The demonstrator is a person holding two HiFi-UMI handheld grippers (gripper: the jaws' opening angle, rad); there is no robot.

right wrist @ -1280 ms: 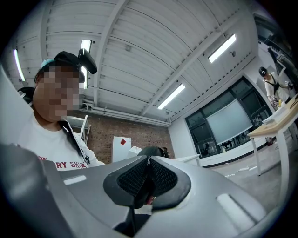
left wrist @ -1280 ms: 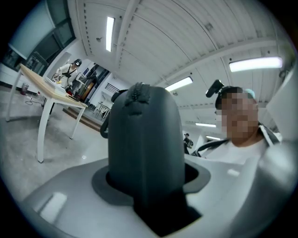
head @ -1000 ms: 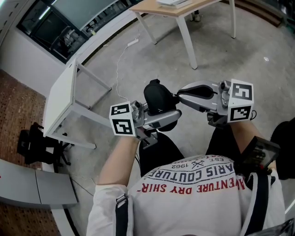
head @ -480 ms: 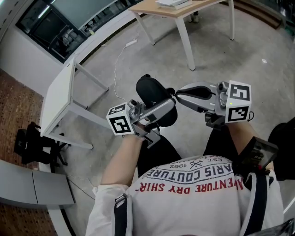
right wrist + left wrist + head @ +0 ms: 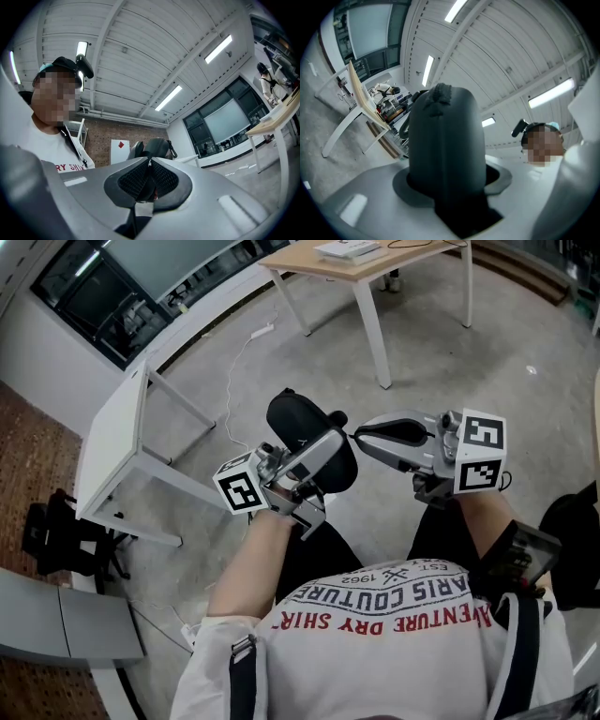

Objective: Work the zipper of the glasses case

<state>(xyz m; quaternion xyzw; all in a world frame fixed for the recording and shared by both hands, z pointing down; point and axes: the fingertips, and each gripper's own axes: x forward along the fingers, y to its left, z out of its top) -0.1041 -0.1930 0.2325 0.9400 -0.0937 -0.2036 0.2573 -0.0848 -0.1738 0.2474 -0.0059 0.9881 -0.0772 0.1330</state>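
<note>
The glasses case's (image 5: pixel 445 140) lower end hides between the left fingers (image 5: pixel 358 204) — dark scrap (image 5: pixel 144 189) in the right fingers (image 5: pixel 225 206), unidentifiable.

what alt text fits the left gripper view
The left gripper clamps a dark glasses case between its jaws, the case standing up mid-frame. Behind are ceiling strip lights and a wooden table at left.

We count one glasses case (image 5: pixel 302 432), two claws (left claw (image 5: pixel 336 443), right claw (image 5: pixel 362 435)), two marker cubes (left cube (image 5: pixel 239 489), right cube (image 5: pixel 476 463)) and two surfaces (white surface (image 5: pixel 111 442), wooden surface (image 5: pixel 309 257)).
</note>
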